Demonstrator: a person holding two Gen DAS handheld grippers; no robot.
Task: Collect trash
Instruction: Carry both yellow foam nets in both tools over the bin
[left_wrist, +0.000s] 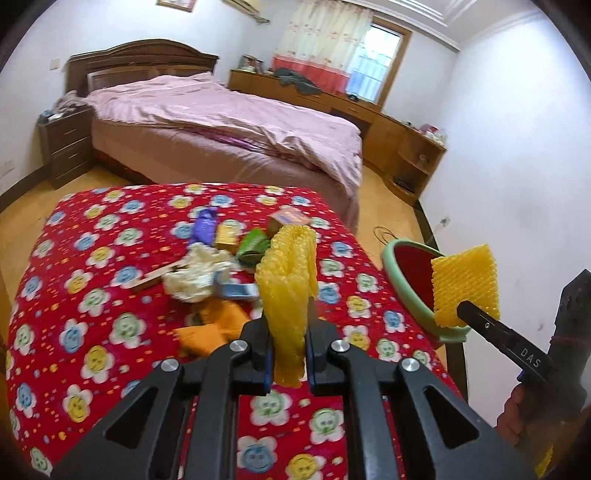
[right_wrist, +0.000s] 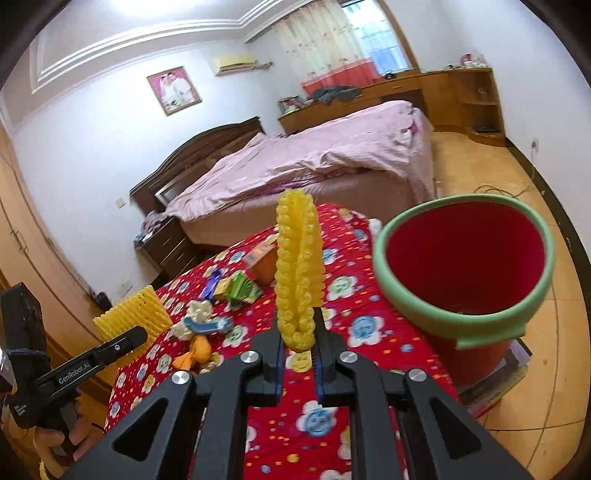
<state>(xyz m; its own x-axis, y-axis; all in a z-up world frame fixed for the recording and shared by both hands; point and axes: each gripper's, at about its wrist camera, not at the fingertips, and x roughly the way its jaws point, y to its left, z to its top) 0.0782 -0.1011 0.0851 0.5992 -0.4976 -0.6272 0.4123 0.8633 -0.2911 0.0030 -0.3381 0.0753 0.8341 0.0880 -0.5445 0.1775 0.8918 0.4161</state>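
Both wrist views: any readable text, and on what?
"DAS": side of right gripper finger.
"GenRobot.AI": side of left gripper finger.
Small white print on the left gripper's handle: too small to read.
Cartons on the cloth: print blurred, unreadable.

Two upright yellow foam nets (left_wrist: 290, 291), clamped

Left gripper (left_wrist: 290, 354) and right gripper (right_wrist: 300, 363), each hand-held, angled downward, jaws closed to a narrow gap. A hand (right_wrist: 62, 441) grasps the left handle; fingers (left_wrist: 511, 417) wrap the right handle.
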